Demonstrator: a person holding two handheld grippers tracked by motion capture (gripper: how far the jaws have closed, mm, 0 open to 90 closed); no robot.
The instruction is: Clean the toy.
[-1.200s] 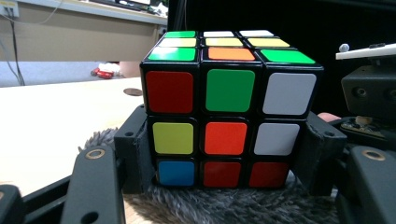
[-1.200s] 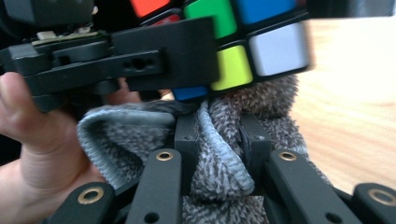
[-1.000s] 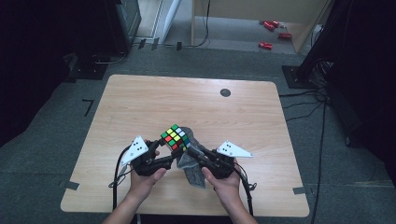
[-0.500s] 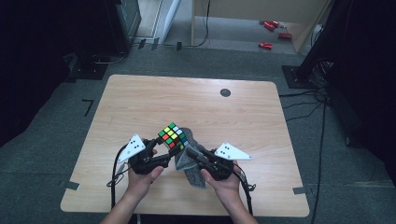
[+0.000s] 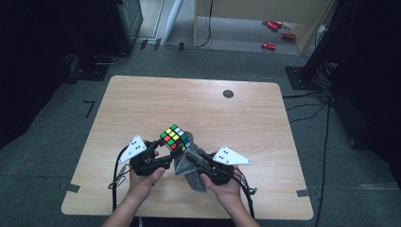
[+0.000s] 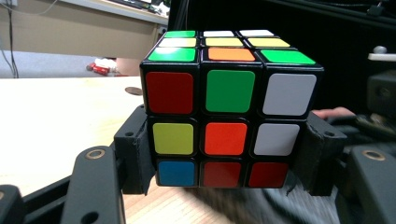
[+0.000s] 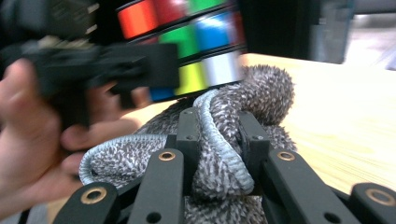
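A scrambled puzzle cube [image 5: 174, 137] [image 6: 229, 114] is held above the near middle of the wooden table [image 5: 198, 104]. My left gripper [image 5: 158, 146] [image 6: 224, 163] is shut on it, the jaws pressing its lower layers from both sides. My right gripper [image 5: 191, 158] [image 7: 217, 135] is shut on a bunched grey towel [image 5: 187, 165] [image 7: 224, 154], which lies right under and against the cube [image 7: 187, 42]. The two grippers sit close together, left of and right of the cube.
A small dark round spot [image 5: 228, 93] marks the table's far side. Red tools [image 5: 274, 26] lie on the floor beyond. Cables [image 5: 118, 175] trail off the near table edge beside the person's forearms.
The cube and both grippers have barely shifted; the right gripper with the towel has nudged slightly against the cube.
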